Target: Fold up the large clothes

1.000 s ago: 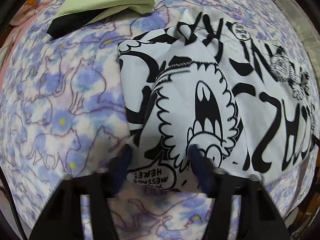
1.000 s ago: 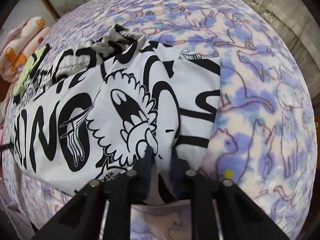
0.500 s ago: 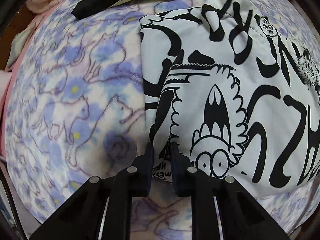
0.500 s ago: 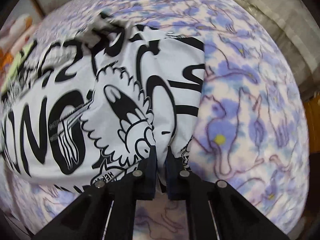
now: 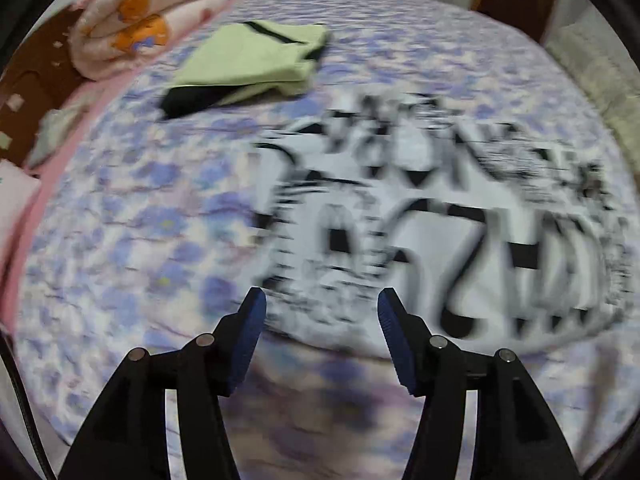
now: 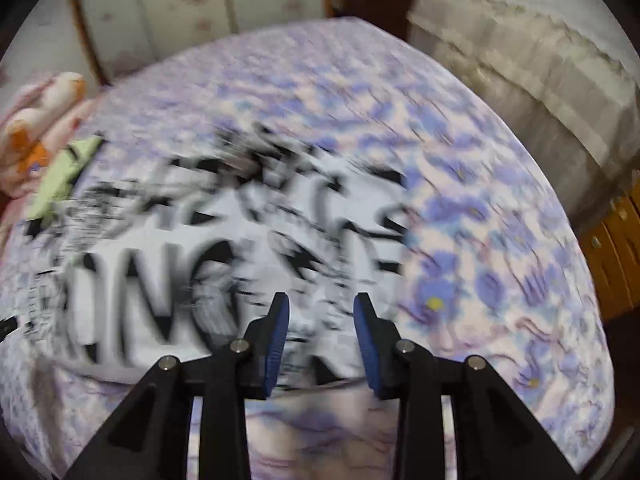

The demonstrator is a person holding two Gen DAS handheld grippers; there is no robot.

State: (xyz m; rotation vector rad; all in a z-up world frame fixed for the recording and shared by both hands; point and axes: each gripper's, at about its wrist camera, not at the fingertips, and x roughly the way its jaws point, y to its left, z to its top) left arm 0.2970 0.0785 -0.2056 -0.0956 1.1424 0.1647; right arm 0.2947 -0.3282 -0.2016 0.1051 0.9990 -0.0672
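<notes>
Purple cat-print bedspread (image 5: 120,240) carries our folded black-and-white graphic shirt (image 5: 420,240); left gripper (image 5: 320,316) and right gripper (image 6: 318,316), jaws just opened and empty, should lift clear without snagging the fold.

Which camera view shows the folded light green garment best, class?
The left wrist view. There the light green garment lies whole and fairly sharp on the bedspread, its black trim visible. The right wrist view catches only a blurred sliver at the left edge, beyond the black-and-white shirt.
</notes>
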